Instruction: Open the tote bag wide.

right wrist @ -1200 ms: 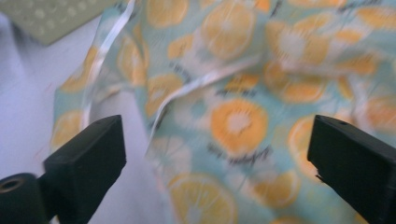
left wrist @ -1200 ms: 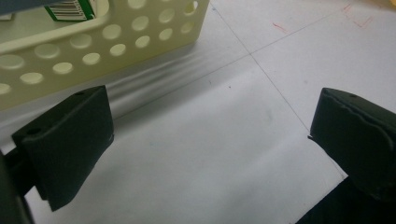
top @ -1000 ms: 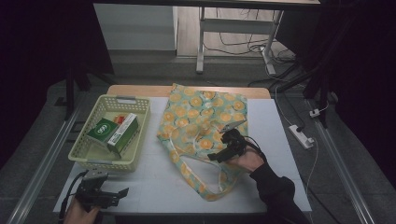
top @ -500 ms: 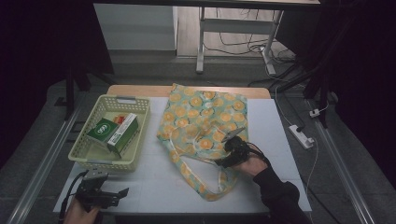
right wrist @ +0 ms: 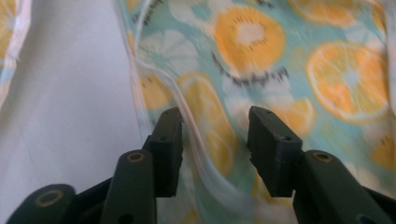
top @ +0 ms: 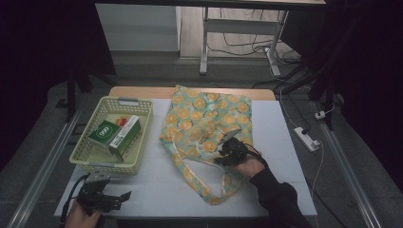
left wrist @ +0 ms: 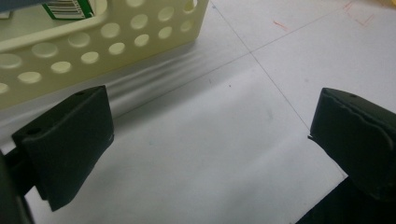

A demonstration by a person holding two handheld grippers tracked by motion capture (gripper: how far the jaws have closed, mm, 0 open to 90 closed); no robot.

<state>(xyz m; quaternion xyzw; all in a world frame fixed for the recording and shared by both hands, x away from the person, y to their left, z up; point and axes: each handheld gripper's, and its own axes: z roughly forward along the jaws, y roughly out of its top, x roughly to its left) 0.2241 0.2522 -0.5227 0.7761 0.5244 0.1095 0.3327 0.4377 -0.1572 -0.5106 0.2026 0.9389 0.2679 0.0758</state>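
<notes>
We look down on a white surface (top: pixel 157 187) with a wooden strip along its far edge, standing in a dim room with a dark floor. Behind it stand the metal legs of another table (top: pixel 204 42), with loose cables on the floor, and a white power strip (top: pixel 308 138) lies on the floor to the right.

The fruit-print cloth bag (top: pixel 209 118) lies flat in the middle of the surface, its handles trailing toward us. Our right gripper (top: pixel 227 153) sits on the bag's near edge. Its jaws have just been closing; a fold of the cloth lies between them with gaps still on both sides, so they are not yet pinching it.

Our left gripper (top: pixel 121 198) rests at the near left corner, jaws spread wide over bare surface, just in front of the pale yellow basket (top: pixel 83 159) that holds a green box (top: pixel 116 135).
</notes>
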